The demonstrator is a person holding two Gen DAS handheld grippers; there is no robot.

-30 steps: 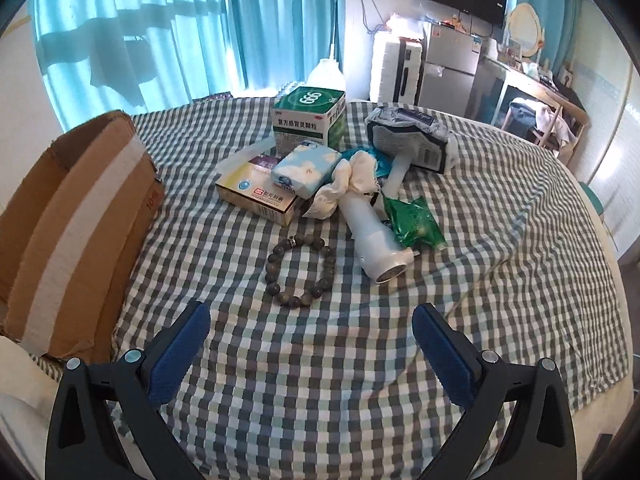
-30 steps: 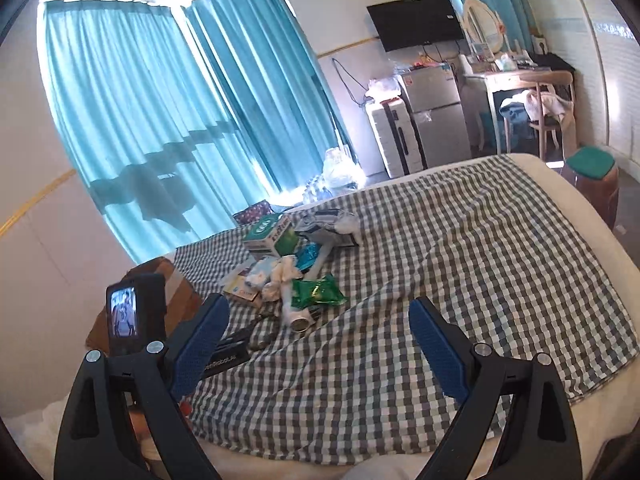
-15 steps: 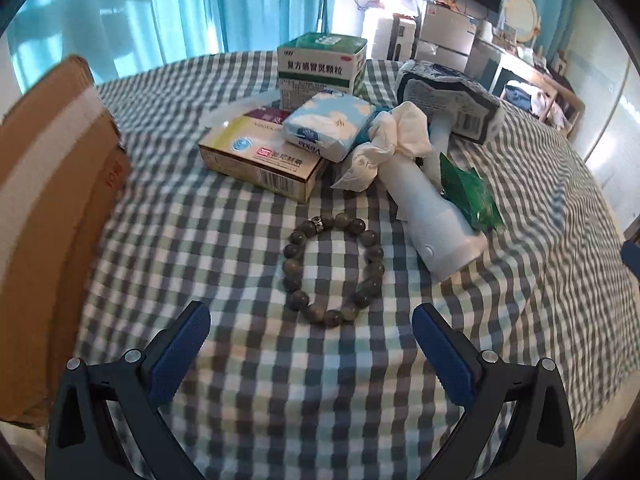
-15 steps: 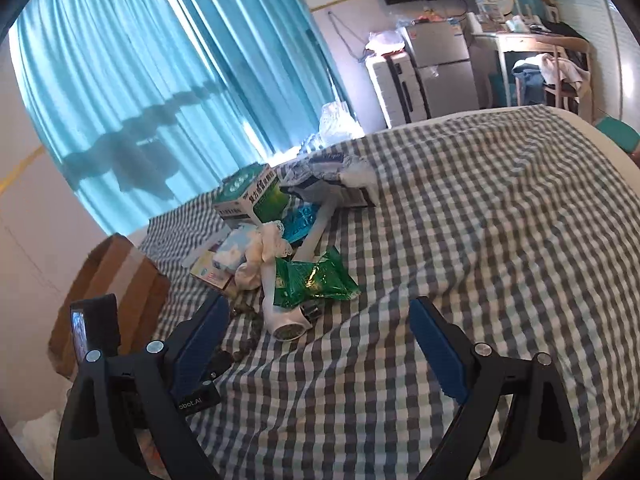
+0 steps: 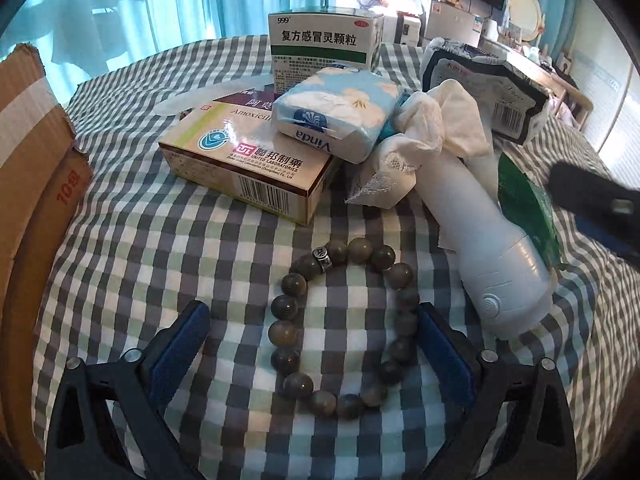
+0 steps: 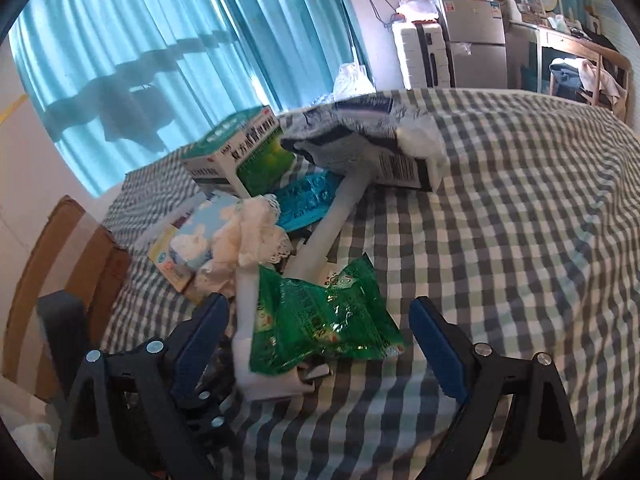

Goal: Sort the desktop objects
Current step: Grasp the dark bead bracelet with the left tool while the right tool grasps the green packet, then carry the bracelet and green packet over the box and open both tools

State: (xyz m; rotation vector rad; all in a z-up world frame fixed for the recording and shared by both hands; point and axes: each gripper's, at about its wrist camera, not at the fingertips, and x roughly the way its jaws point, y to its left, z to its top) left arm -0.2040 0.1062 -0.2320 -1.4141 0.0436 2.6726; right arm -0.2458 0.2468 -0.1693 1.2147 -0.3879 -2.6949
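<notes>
Bead bracelet (image 5: pixel 285 332) flat on the checked cloth (image 5: pixel 160 260), a closed ring at 6 o'clock of the clutter. Lying apart from the rest, so likely the easiest piece to take first. Straddled by the left gripper (image 5: pixel 311 312), fingers wide and holding nothing: one blue pad outside the ring at 9 o'clock, the other by the beads at 3 o'clock, contact there unclear. Tilted steeply down, probably to close across the loop and bunch the beads.

Remaining desktop objects heaped rather than sorted:
- Amoxicillin box (image 5: pixel 248 160) at 11 o'clock of the bracelet.
- Vinda tissue pack (image 5: pixel 336 120) leaning on its top edge.
- 999 cold-granule box (image 5: pixel 324 44) upright behind at 12 o'clock.
- White handheld device (image 5: pixel 492 264) lying slantwise at 2 o'clock, a crumpled lace cloth (image 5: pixel 432 120) draped over its narrow end.
- Black-and-white package (image 5: pixel 480 84) propped across the far end.

Green foil packet (image 6: pixel 320 320) resting half on the device, half on the cloth. Right gripper (image 6: pixel 318 304) poised over it, jaws spread wide, pads either side and clear of the foil. Apparently lined up for a pinch on a light, crinkly, slippery target. Risk: dragging the device along with it.

Cardboard box (image 5: pixel 28 184) open at 9 o'clock, near enough to serve as the drop point, though that is only a guess.
</notes>
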